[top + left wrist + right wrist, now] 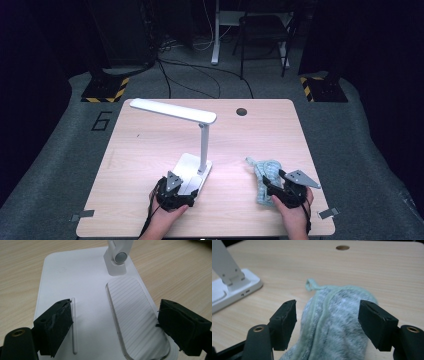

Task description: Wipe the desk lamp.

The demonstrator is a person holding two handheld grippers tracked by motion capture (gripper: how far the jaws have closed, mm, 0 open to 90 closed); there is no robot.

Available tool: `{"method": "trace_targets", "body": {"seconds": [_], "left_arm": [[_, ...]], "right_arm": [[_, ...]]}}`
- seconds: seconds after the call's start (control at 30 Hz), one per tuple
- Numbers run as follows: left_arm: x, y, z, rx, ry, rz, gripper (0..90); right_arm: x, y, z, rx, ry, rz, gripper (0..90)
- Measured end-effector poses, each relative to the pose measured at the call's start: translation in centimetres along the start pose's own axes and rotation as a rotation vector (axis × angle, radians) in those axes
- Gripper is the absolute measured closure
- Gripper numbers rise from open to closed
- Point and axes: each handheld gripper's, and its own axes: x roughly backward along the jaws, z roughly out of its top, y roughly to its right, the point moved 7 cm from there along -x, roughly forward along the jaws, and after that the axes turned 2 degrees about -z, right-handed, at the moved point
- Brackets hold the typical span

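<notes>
A white desk lamp stands mid-table, its flat head reaching left and its base near the front. My left gripper hovers open over the base's near end. In the left gripper view the gripper straddles the base, with a ribbed oval pad between the jaws. A grey-green cloth lies bunched at the front right. My right gripper stands open at its near end. In the right gripper view the cloth lies between the jaws of this gripper, and a gap shows beside the left jaw.
The wooden table has a round hole near its far edge. A thin white strip lies on the lamp base by the left jaw. Beyond the table are a chair, floor cables and hazard-striped stands.
</notes>
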Motion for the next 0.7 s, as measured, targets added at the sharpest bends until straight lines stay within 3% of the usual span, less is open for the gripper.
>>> {"method": "trace_targets", "body": {"seconds": [0.17, 0.2, 0.23, 0.3, 0.43, 0.53, 0.57, 0.7], "left_arm": [[-0.3, 0.3, 0.3, 0.014, 0.003, -0.001, 13.0], [-0.4, 0.4, 0.3, 0.014, 0.004, 0.000, 13.0], [-0.5, 0.4, 0.3, 0.015, 0.006, 0.004, 13.0], [-0.6, 0.5, 0.4, 0.016, 0.010, 0.004, 13.0], [-0.5, 0.5, 0.4, 0.000, -0.005, -0.005, 13.0], [-0.4, 0.4, 0.4, -0.009, -0.012, -0.023, 12.8], [-0.4, 0.4, 0.4, -0.009, -0.012, -0.023, 12.7], [-0.1, 0.3, 0.2, -0.007, -0.020, -0.058, 12.3]], "right_arm": [[-1.6, -1.2, -1.5, 0.055, -0.086, -0.012, 29.8], [-2.0, -1.3, -2.0, 0.092, -0.126, -0.045, 30.5], [-2.0, -1.3, -2.0, 0.092, -0.126, -0.045, 30.5], [-2.6, -0.9, -2.8, 0.126, -0.184, -0.065, 33.7], [-2.9, -0.7, -2.9, 0.162, -0.197, -0.064, 42.5], [-2.7, -0.7, -2.6, 0.150, -0.218, -0.051, 59.3], [-2.7, -0.7, -2.6, 0.150, -0.218, -0.051, 59.3], [-2.3, -0.5, -2.2, 0.068, -0.196, -0.012, 66.1]]}}
